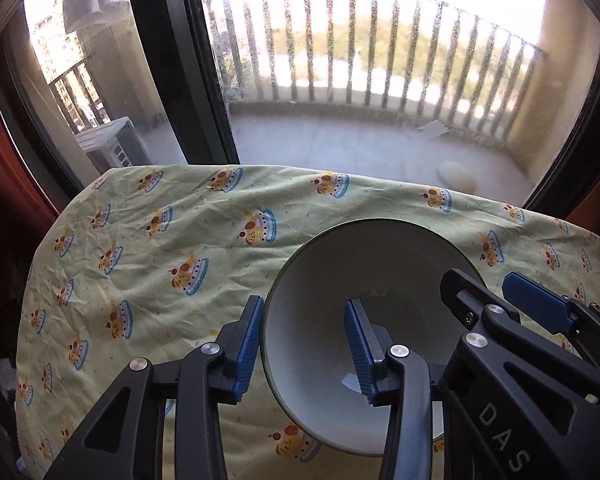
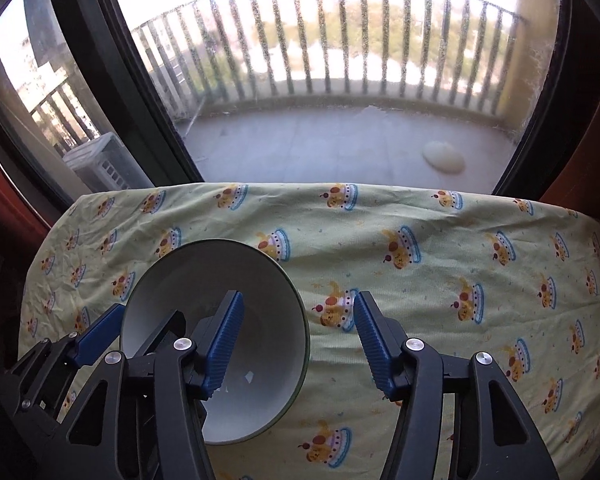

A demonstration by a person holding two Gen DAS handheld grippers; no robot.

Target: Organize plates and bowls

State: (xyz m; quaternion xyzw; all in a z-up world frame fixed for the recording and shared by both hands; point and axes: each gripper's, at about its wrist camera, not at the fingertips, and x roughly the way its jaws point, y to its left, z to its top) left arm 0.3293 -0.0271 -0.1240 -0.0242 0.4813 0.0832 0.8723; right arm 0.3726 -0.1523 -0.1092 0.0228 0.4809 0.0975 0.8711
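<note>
A single bowl (image 1: 360, 264), white inside with a thin green rim, stands on the cloth-covered table. In the left wrist view my left gripper (image 1: 304, 302) straddles its left wall. One blue pad sits just outside the rim and the other inside, well off the wall, so the jaws are open. In the right wrist view the bowl (image 2: 204, 272) lies at the left and my right gripper (image 2: 299, 294) straddles its right wall. The left finger is inside the bowl and the right finger stands clear of the rim, so the jaws are open. Each view also shows the other gripper (image 1: 478, 278) (image 2: 150, 312) on the bowl's opposite side.
The table is covered by a pale yellow-green cloth (image 1: 160, 240) (image 2: 440, 280) printed with cartoon cakes. Its far edge meets a large window with a dark frame (image 1: 204, 80). Behind the glass lie a balcony floor, a railing (image 2: 340, 40) and an outdoor unit (image 1: 112, 144).
</note>
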